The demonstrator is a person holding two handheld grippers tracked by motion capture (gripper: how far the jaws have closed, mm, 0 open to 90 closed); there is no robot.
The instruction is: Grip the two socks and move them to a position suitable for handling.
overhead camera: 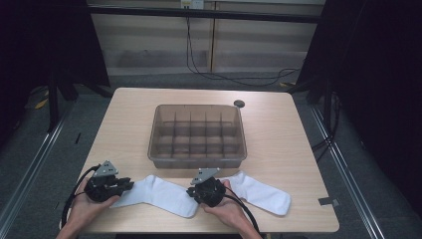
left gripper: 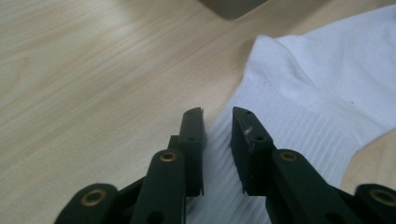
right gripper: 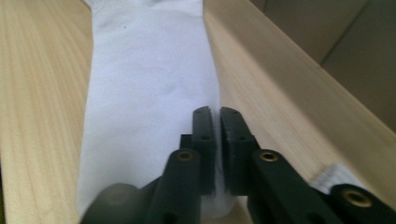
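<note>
White cotton dominates my near edge of the pale wood-grain table: two white ankle socks lie flat there, in front of the translucent brown plastic divider box that sits at the table's middle with its grid of small compartments. I see the left white sock stretched from under my left gripper toward the centre, its toe end rounded and smooth, and the right white sock running from my right gripper out toward the right corner. In the left gripper view the sock shows a ribbed cuff band below a smoother knit body, with a tiny dark speck on the fabric; my left gripper has its jaws parted by a narrow gap, poised over the ribbed edge with nothing clamped between them that I can make out. In the right gripper view the sock lies long and flat along the table edge, plain and unwrinkled, and my right gripper has its jaws almost together, only a sliver between them, low over the sock's edge; I cannot tell whether any fabric is pinched. A small dark round disc sits on the table behind the box.
</note>
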